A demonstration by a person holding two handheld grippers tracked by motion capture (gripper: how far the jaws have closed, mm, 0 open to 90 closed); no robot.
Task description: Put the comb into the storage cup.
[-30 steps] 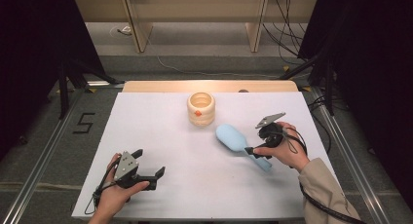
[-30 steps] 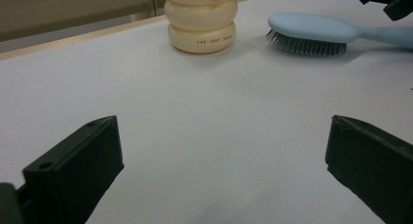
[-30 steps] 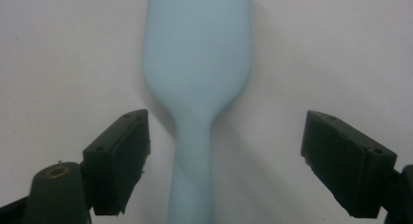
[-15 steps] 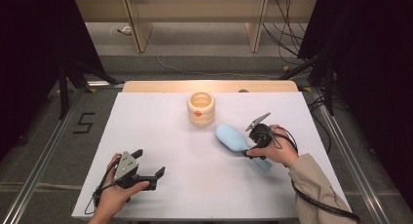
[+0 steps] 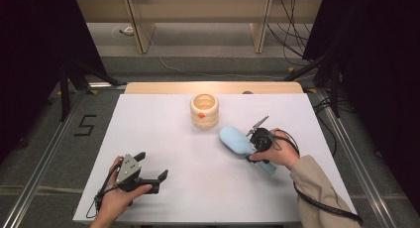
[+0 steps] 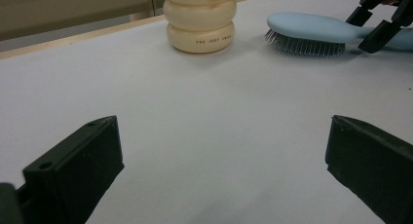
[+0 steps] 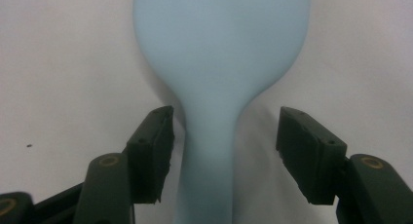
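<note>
Lettering on the cream ringed jar (image 6: 199,20) is too small to read. The blue hairbrush (image 5: 237,141) lies bristles-down on the surface (image 5: 163,134), head toward the jar; right tool (image 7: 224,151) straddles its neck, released. Left tool (image 5: 148,171) released, apart.

I am working in what looks like a lab recording station, not a home. My white table (image 5: 163,139) stands on a grey floor between dark curtains (image 5: 34,49), with loose cables (image 5: 292,20) trailing behind, metal floor rails (image 5: 44,163) alongside, and a taped number five (image 5: 85,125) on the floor.
</note>
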